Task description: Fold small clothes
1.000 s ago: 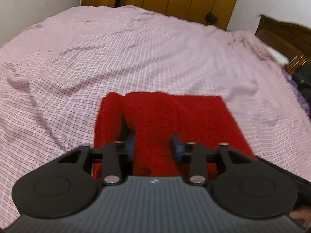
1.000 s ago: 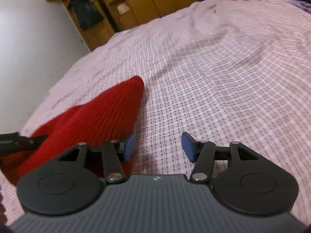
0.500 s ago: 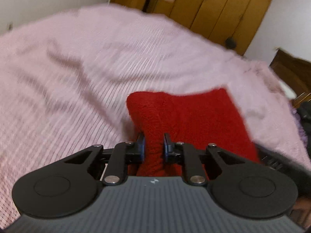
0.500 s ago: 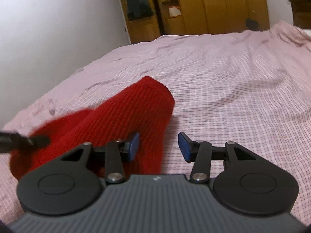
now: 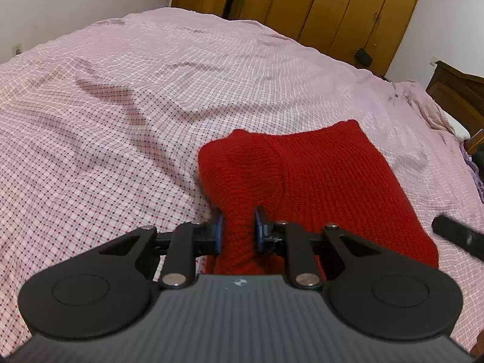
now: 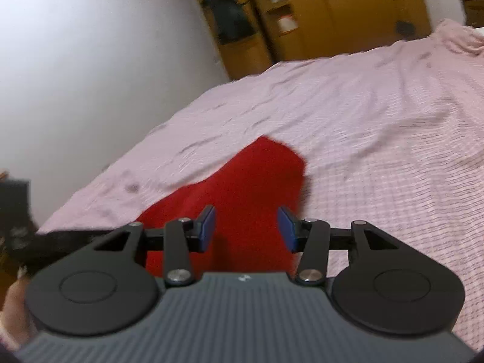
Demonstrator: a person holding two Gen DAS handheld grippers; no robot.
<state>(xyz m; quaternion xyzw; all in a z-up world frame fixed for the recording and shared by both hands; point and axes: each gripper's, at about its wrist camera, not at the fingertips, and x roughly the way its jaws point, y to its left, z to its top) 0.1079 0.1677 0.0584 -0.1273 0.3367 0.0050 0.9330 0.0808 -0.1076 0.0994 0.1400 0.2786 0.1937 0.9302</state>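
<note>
The red knit garment (image 5: 317, 181) lay on the checked bedsheet (image 5: 121, 121). The left gripper (image 5: 237, 230) was clenched on a bunched near edge. The right gripper (image 6: 246, 227) hovered above the garment's other side, jaws apart, gripping nothing. Judged mid-fold; next, the right needs its own hold.

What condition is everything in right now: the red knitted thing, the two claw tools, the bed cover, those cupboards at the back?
Red knit garment: partly folded, lying on the bed, one edge bunched up.
Left gripper: shut on that bunched edge.
Right gripper: open, over the garment, gripping nothing; its jaws narrowed a little just now.
Bedspread: spread out, wrinkled.
Wardrobe: doors closed; shelf section beside it open.
</note>
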